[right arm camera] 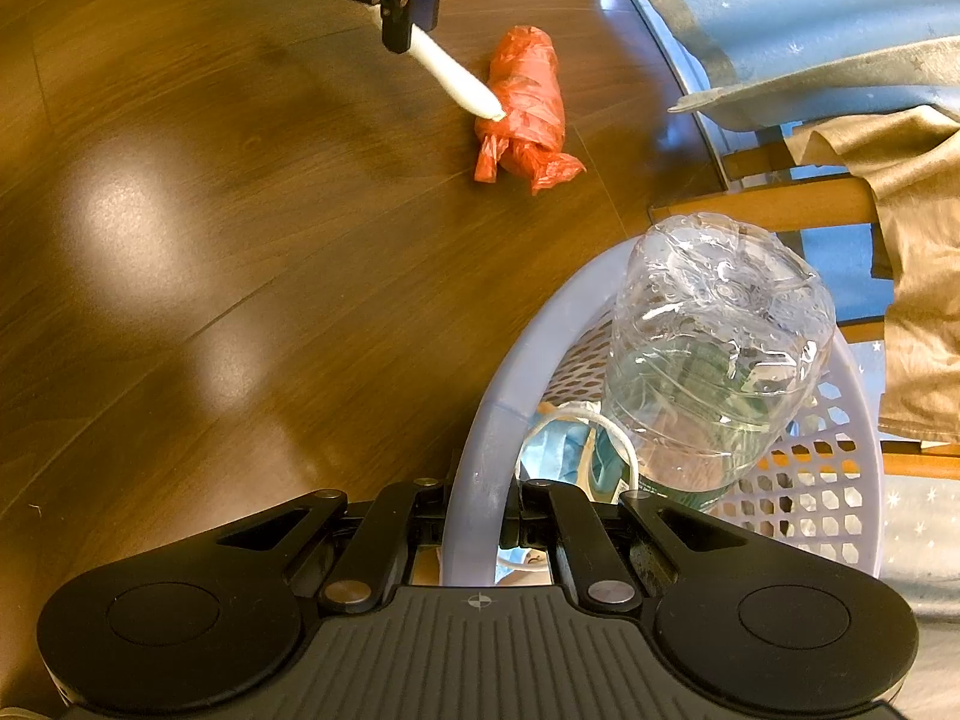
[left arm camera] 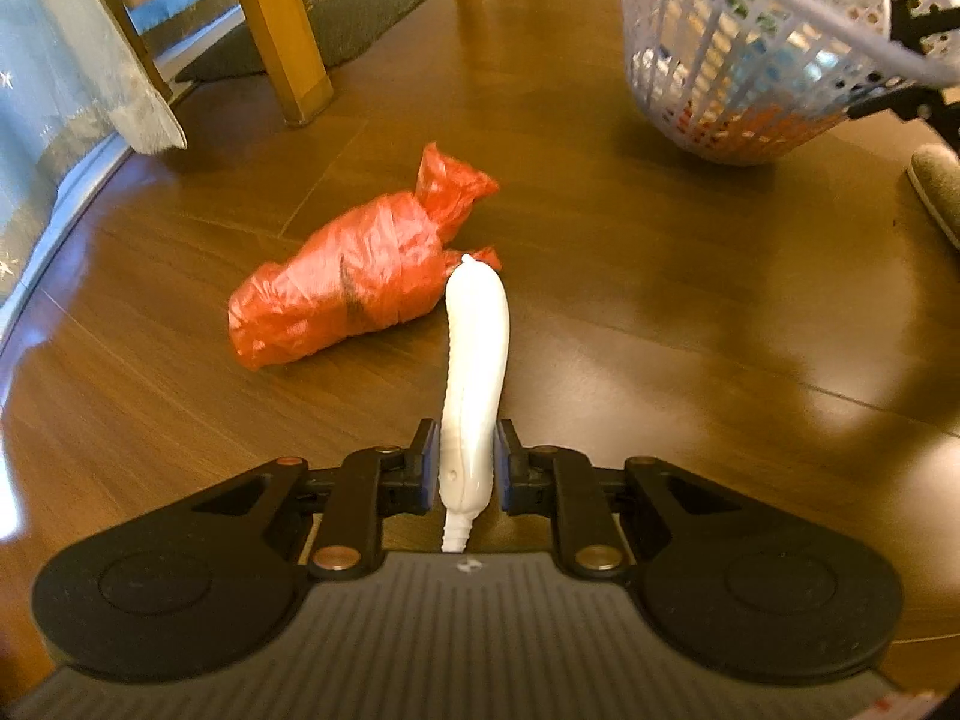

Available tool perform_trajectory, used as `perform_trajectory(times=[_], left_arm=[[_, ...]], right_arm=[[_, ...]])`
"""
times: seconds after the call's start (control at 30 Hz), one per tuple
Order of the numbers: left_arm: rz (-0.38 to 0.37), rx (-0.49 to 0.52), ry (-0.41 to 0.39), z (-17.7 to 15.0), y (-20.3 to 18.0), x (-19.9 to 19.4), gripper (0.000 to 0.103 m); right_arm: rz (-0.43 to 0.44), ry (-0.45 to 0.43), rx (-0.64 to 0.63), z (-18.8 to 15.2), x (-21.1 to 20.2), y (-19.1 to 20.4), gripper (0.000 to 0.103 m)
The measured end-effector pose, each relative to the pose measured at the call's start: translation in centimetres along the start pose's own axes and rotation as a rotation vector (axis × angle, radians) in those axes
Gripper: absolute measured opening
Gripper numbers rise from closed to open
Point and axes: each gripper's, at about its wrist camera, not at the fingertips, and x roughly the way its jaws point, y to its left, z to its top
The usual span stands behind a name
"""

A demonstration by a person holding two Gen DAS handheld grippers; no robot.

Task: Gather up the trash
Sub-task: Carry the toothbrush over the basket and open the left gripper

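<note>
My left gripper (left arm camera: 465,462) is shut on a white plastic wrapper tube (left arm camera: 477,348), which sticks out forward above the floor; the right wrist view shows the same left gripper (right arm camera: 414,6) and wrapper tube (right arm camera: 456,78) at the top. Just beyond the tube's tip a crumpled red plastic bag (left arm camera: 360,276) lies on the wooden floor, also seen as the red bag (right arm camera: 528,108). My right gripper (right arm camera: 480,516) is shut on the rim of a pale lilac mesh basket (right arm camera: 480,438). A clear plastic bottle (right arm camera: 714,360) and other trash rest inside it.
The lilac basket (left arm camera: 720,60) hangs at upper right in the left wrist view. Wooden chair legs (left arm camera: 282,36) and a dark mat (left arm camera: 360,12) stand behind the bag. A grey slipper (left arm camera: 936,186) is at the right edge. Draped cloth (right arm camera: 912,252) hangs over a chair beside the basket.
</note>
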Motion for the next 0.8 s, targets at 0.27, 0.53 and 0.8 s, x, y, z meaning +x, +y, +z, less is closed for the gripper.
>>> perform_trajectory(times=[0.27,0.53,0.8], left_arm=[[0.001,0.005,-0.052,2.0,-0.3,-2.5,0.015],[-0.002,0.005,-0.09,4.4,-0.3,-4.8,0.015],[-0.023,0.039,-0.147,6.7,-1.5,-7.2,0.015]], right_arm=[[0.001,-0.001,-0.001,-0.1,0.1,-0.1,0.003],[0.002,-0.003,-0.003,-0.1,0.1,-0.2,0.003],[0.003,-0.004,0.002,-0.1,0.1,-0.3,0.003]])
